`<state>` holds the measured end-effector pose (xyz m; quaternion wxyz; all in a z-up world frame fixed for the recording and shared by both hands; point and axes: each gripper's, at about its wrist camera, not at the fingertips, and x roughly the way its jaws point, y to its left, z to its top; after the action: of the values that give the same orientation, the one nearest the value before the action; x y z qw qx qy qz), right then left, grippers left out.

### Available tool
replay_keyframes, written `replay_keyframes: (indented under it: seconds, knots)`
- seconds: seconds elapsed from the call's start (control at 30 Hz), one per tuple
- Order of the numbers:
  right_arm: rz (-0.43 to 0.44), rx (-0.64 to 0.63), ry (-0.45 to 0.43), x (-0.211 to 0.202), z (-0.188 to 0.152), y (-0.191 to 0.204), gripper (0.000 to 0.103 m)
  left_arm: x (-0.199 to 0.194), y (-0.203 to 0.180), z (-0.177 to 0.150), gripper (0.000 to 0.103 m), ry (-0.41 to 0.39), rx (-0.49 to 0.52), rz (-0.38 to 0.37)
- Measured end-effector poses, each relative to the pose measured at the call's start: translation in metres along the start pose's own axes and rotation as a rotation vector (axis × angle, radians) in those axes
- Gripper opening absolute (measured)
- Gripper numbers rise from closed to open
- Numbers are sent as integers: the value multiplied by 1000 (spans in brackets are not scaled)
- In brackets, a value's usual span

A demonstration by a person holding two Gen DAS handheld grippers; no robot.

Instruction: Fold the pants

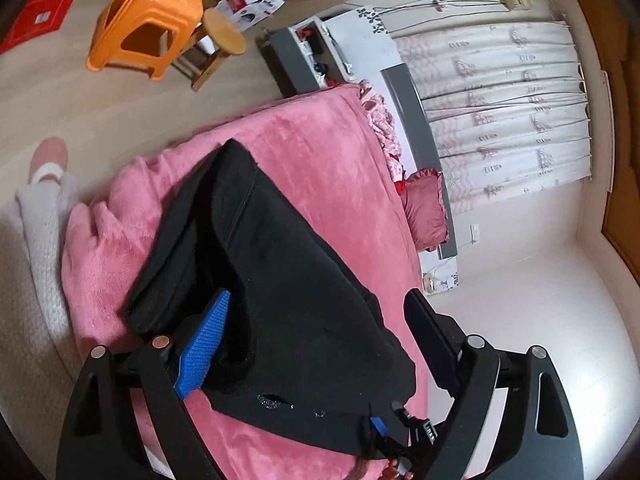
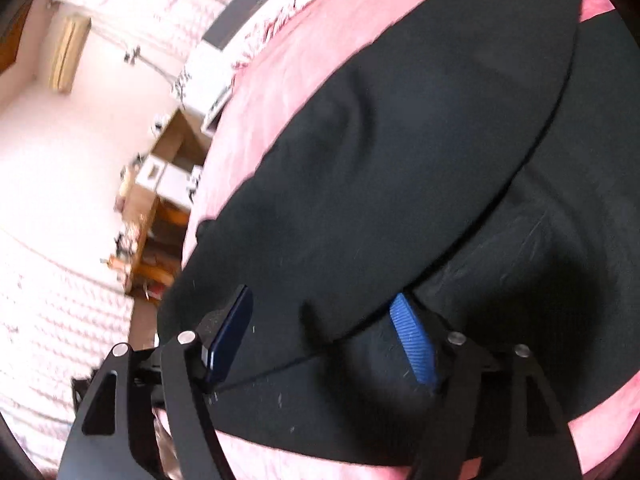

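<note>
**Pants folded on bed, both claws standing open over the near edge**

Bed (image 1: 320, 140), covered in pink plush, carries the whole work; no other surface is involved. Black pants (image 1: 280, 280) lie on it as a doubled bundle, an upper layer laid over a lower one, with the layer edge plain in the right wrist view.

Long axis: in the left wrist view the bundle runs away from the claws, from the near edge between the fingers up to a narrow far end toward the middle of the bed. Any further fold would, in my judgement, carry one end along this axis onto the other.

Left claw (image 1: 320, 332) stands wide open. The cloth sits between its jaws but is not pinched: the blue pad (image 1: 206, 344) lies against the bundle's left flank, and the dark finger opposite stands clear of the fabric, off its right edge.

Right claw (image 2: 324, 328) is likewise open, pads apart. The folded edge of the pants (image 2: 380, 160) passes between them; whether either pad touches the cloth cannot be told, the picture being blurred.

Proximity: both claws are at the near end. Neither is clearly the nearer to the far end.
</note>
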<state>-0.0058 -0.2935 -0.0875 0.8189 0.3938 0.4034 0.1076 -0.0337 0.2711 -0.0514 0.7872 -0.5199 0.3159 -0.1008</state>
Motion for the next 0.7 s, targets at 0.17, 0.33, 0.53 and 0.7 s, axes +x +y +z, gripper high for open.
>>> replay_keyframes:
  seconds: [0.17, 0.33, 0.53, 0.7]
  knots:
    - [11, 100, -73, -9, 19, -24, 68, 7, -13, -3, 86, 19, 105, 116]
    - [-6, 130, -117, -13, 40, -42, 62, 21, -18, -1, 82, 101, 247, 234]
    - [-50, 167, -200, -11, 72, -55, 58, 28, -13, -2, 33, 166, 314, 345]
    - [-109, 214, -174, -6, 100, -68, 12, 23, 4, 8, 8, 164, 233, 365]
